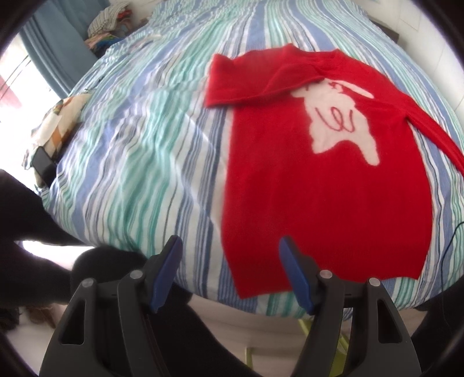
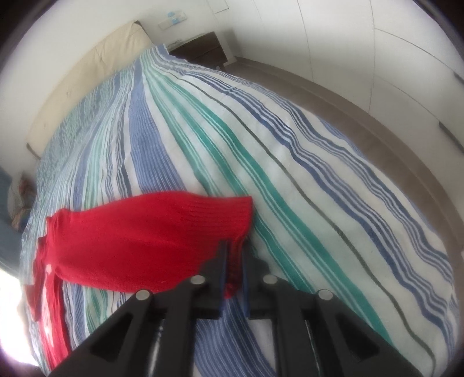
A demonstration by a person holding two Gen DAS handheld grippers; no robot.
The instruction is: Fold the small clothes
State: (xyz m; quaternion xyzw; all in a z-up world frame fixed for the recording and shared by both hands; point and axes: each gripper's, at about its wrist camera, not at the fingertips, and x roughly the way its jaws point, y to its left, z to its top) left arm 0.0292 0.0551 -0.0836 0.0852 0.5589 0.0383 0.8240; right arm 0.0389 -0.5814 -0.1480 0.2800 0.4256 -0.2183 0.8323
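— While the left gripper [image 1: 230, 242] is held spread and tilted down over the bed's [image 1: 139, 162] near edge, is anything gripped by it?
— Nothing; the sweater's [image 1: 327, 208] hem is seen just beyond its right finger.
— And the right gripper [image 2: 234, 255]?
— Pressed together, with the cuff [image 2: 233, 269] pinched and the sleeve [image 2: 150, 240] drawn out leftward. The sweater's body is cut off there, and the far pile [image 1: 105, 27] is too blurred to be made out.
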